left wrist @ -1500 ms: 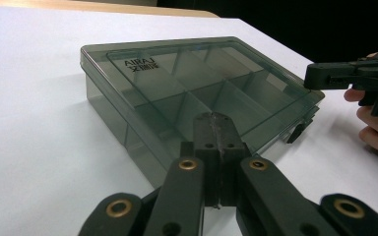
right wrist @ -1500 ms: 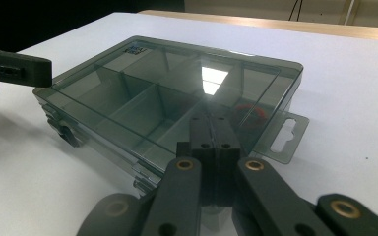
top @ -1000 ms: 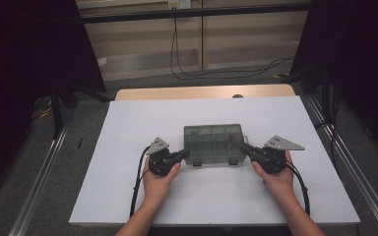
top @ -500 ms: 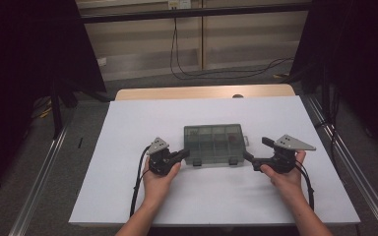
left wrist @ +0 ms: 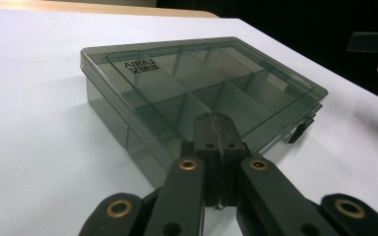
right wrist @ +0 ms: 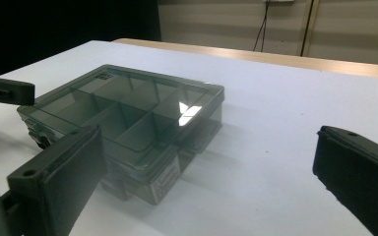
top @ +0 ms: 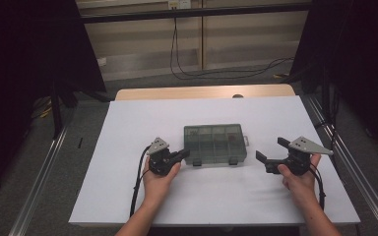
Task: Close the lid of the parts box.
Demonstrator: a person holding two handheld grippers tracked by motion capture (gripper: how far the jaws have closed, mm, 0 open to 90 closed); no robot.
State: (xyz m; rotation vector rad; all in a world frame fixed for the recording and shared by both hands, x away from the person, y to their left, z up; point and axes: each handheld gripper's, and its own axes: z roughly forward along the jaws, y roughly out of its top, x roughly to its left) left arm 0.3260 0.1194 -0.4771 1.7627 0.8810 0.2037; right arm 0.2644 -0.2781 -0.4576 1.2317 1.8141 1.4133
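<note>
The box [top: 215,143] sits in the middle of the white table [top: 128,123]. It looks light, hard and smooth, so it could slip. The short ends seem best to hold. The left gripper [top: 182,155] is pressed together with nothing in it, its tip at the box's left end. The right gripper [top: 270,150] has just opened wide. It was at the box's right end; now it is off to the right, apart from the box.

A: High view: fixed overhead, near side, faces fwd/down over the whole table [top: 128,128].
B: Gripper views: low, close. Left faces right, right faces left. All three share the compartment box [top: 215,143] [left wrist: 197,93] [right wrist: 128,123].
</note>
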